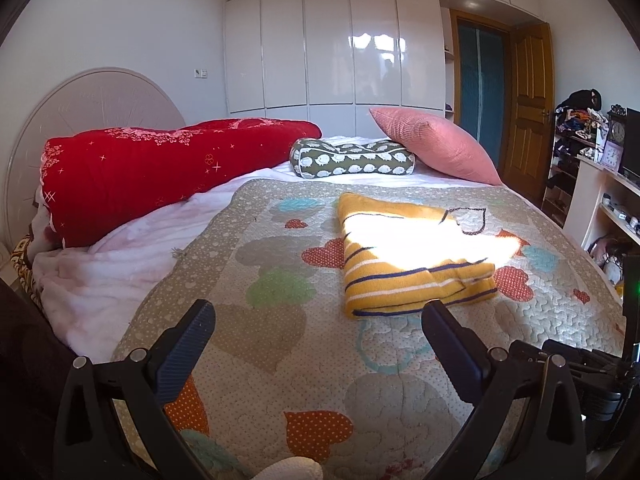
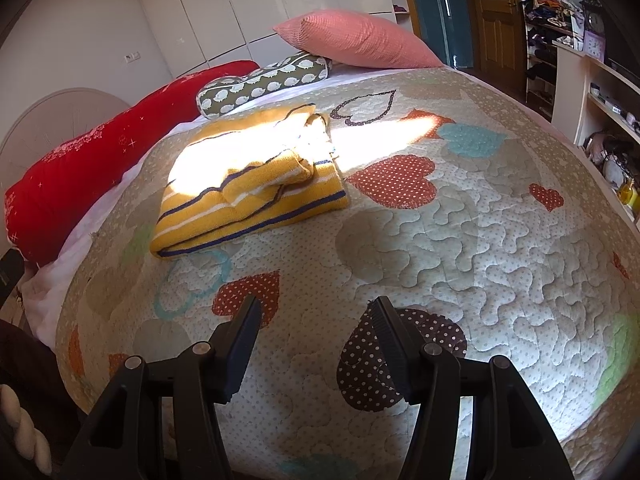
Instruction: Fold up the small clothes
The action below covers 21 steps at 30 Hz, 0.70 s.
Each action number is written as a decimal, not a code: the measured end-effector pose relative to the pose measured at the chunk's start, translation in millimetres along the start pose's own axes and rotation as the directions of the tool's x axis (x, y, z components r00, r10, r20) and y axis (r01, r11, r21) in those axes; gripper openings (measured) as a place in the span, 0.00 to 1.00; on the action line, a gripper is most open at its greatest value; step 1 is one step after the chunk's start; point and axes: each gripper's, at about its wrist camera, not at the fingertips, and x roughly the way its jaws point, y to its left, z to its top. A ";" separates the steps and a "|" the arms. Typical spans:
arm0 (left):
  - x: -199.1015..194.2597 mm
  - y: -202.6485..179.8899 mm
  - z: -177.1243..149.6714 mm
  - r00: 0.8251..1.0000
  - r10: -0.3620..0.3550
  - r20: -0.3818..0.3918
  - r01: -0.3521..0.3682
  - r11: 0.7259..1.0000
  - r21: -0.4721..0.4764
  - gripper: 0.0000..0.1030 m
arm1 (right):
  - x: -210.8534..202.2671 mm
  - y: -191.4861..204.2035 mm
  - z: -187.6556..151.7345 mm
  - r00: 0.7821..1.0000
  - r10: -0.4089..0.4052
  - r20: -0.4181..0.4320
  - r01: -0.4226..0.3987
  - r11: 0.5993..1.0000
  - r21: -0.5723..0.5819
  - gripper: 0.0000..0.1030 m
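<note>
Both claws hang over the bed with nothing in them: the left gripper [image 1: 318, 314] has its fingers spread wide apart, and the right gripper [image 2: 316, 312] has its fingers parted too, less widely. Under them the quilt [image 1: 280, 360] with its patched hearts covers most of the bed. Along the far left edge lies a long red blanket [image 1: 160, 168], rolled up against the round headboard [image 1: 80, 96]. A pink pillow [image 1: 436, 144] leans at the far side, overlapping a smaller green cushion [image 1: 352, 158] printed with white sheep. On the quilt, just ahead of the left gripper, sits the yellow striped sweater [image 1: 404, 256], folded into a flat bundle and partly washed out by a patch of sunlight.
</note>
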 end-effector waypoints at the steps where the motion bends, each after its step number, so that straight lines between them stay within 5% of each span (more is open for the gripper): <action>1: 2.6 -1.9 -2.0 1.000 -0.010 -0.015 0.010 1.000 0.007 1.00 | 0.3 0.2 -0.2 1.000 -0.001 -0.001 0.001 1.000 -0.002 0.61; 21: 28.7 -9.7 -19.9 0.981 -0.075 -0.176 0.076 0.997 0.003 1.00 | 3.6 0.4 -10.0 0.999 -0.029 -0.027 0.028 0.999 -0.023 0.62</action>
